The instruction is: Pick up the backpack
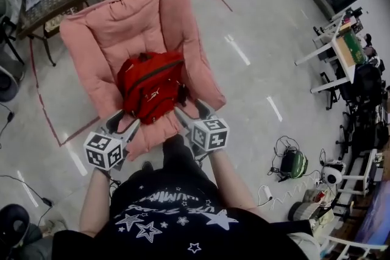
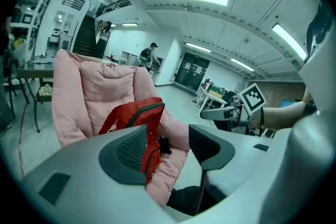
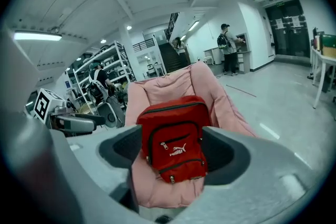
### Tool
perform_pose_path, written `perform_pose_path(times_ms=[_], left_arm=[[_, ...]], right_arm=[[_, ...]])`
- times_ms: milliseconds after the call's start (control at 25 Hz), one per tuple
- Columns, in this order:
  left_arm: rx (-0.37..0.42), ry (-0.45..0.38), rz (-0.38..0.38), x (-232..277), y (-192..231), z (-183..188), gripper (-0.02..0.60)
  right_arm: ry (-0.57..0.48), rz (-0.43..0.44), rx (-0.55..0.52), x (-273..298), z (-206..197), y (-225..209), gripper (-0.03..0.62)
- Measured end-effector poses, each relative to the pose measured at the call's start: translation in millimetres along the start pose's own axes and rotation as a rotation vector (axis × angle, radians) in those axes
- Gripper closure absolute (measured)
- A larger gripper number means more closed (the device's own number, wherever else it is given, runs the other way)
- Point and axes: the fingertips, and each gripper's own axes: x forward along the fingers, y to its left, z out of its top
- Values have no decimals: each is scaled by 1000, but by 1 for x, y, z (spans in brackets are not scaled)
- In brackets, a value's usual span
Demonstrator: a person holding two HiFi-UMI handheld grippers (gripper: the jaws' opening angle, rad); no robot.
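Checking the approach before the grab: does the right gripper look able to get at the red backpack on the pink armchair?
Probably yes. The right gripper has its jaws apart, and the red backpack, sitting upright on the pink armchair, shows straight ahead between them with nothing in the way.

- The head view looks steeply down from above onto the pink chair (image 1: 140, 15).
- Both gripper views face that chair from close in front, low; all three share the red backpack (image 1: 149, 85).
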Motion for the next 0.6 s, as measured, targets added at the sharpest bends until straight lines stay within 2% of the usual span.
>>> perform_pose_path(times_ms=[40, 80, 120, 280, 440, 600], left_arm=[[-2, 18, 13, 10, 5, 0, 316], [-6, 43, 28, 21, 11, -2, 218], [-7, 72, 46, 31, 17, -4, 159], [3, 159, 138, 64, 42, -10, 132], [-40, 190, 195, 91, 60, -5, 132], [-57, 230, 240, 112, 75, -2, 132]], right_arm=[[27, 4, -24, 11, 4, -9, 242], [59, 6, -54, 21, 7, -19, 240], [90, 6, -88, 31, 10, -28, 240], [152, 59, -149, 68, 27, -59, 240], [145, 146, -137, 97, 48, -81, 240], [183, 169, -224, 125, 60, -101, 241]])
